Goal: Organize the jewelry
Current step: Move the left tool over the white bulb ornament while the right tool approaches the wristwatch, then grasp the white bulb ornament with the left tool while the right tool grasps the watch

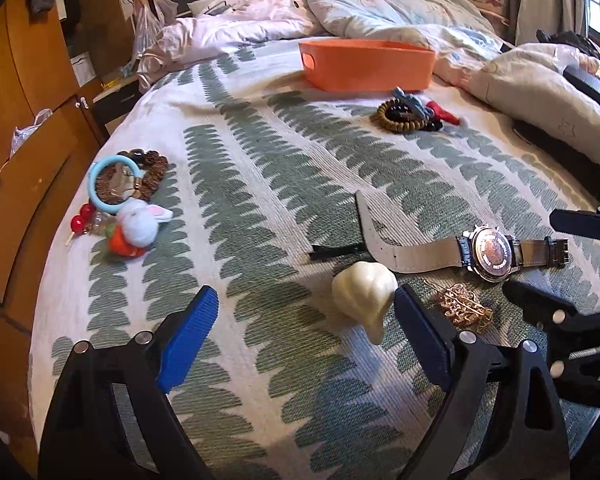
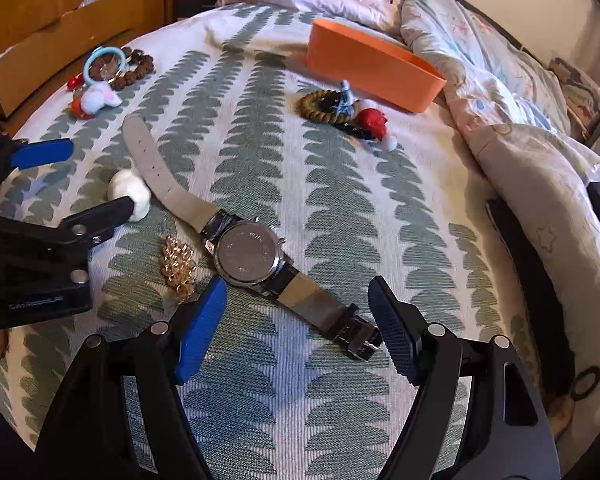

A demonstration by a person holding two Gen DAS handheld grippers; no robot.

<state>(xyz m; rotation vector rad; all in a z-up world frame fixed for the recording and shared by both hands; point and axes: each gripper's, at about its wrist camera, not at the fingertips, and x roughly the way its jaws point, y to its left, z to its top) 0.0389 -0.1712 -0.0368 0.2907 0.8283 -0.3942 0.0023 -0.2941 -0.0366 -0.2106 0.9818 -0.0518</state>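
jaws, left: the left gripper (image 1: 306,324) is wide open and holds nothing. the cream clip (image 1: 364,294) lies on the bed just inside its right finger; i cannot tell if they touch.
jaws, right: the right gripper (image 2: 296,322) is wide open too, and empty. the watch (image 2: 252,258) lies face down between its fingers, and the buckle end is right by the right finger.
step: i think this is the start of a pick, with each gripper lined up on one thing.
next move: go down, close softly on the strap and the clip, then carry them to the orange bin (image 2: 374,66) far up the bed.
around: gold hair clip (image 2: 178,268) lies beside the watch. bead bracelets (image 2: 326,106) sit near the bin. a toy pile (image 1: 130,196) is well apart, near the bed's left edge.
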